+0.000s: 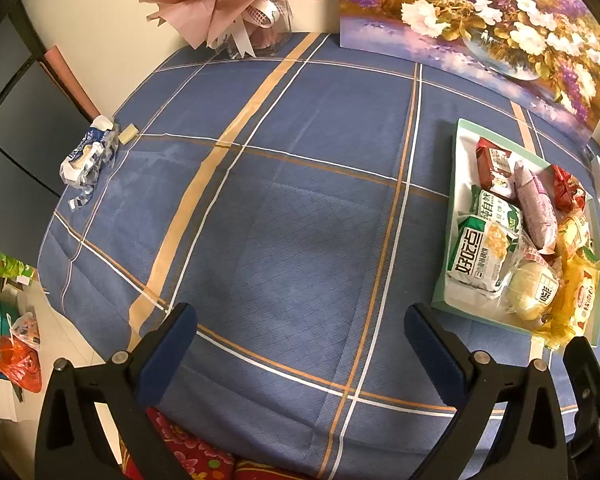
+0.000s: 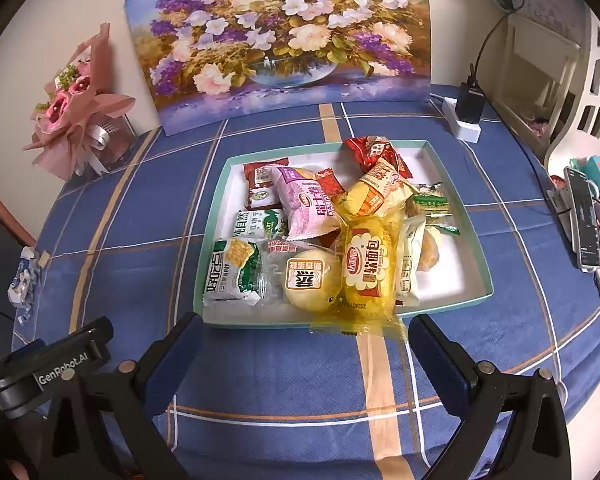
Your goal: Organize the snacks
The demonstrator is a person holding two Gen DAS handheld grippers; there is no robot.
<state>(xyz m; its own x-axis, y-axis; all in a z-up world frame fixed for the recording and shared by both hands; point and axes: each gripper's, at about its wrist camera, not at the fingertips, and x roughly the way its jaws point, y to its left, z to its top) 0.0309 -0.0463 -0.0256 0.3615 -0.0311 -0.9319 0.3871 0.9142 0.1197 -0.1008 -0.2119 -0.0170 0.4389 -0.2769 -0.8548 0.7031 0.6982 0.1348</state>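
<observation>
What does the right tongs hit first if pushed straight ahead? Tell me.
Likely the yellow bread packet, whose near end overhangs the near rim of the tray, right ahead of the open right tongs. Only tablecloth lies between; depth is uncertain in this fisheye view.

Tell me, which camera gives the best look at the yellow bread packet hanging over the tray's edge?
The right wrist view: the yellow bread packet lies near the middle, label readable, its end over the near rim of the tray. In the left wrist view the packet sits squeezed at the right edge, distorted and partly hidden.
</observation>
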